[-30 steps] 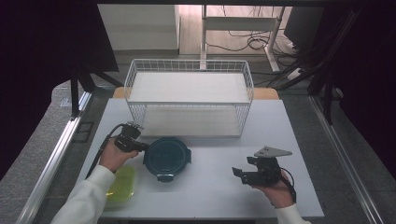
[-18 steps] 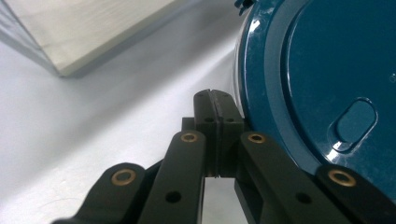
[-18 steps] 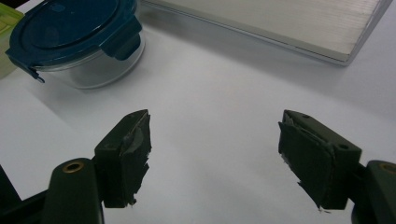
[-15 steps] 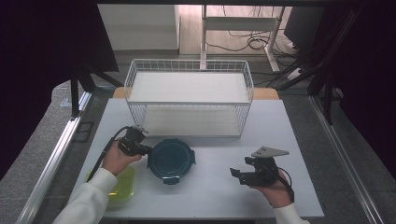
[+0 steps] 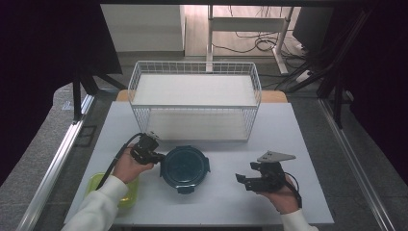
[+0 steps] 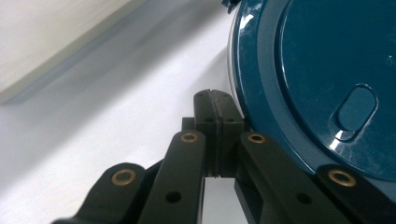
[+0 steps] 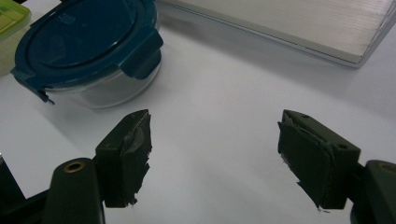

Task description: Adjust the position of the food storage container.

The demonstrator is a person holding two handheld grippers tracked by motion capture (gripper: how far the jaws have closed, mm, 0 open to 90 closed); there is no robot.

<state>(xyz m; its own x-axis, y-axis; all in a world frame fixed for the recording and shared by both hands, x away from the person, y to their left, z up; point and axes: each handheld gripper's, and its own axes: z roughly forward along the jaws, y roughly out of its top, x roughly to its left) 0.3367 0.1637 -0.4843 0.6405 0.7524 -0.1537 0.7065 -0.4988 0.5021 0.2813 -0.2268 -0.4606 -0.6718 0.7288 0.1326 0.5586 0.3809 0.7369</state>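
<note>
Container (image 5: 184,167) is sitting at the table's (image 5: 308,144) front centre, ahead of the wire basket (image 5: 195,98), teal lid on. Left gripper (image 5: 153,155) is pressing against its left rim with jaws closed together, clamping nothing (in the left gripper view the pads (image 6: 212,116) are meeting beside the lid edge). Right gripper (image 5: 248,182) is hovering well apart to the right, jaws spread wide. Judged step: nudging or positioning the container. Next move is likely calling for the right gripper closing in to steady or grasp it.
</note>
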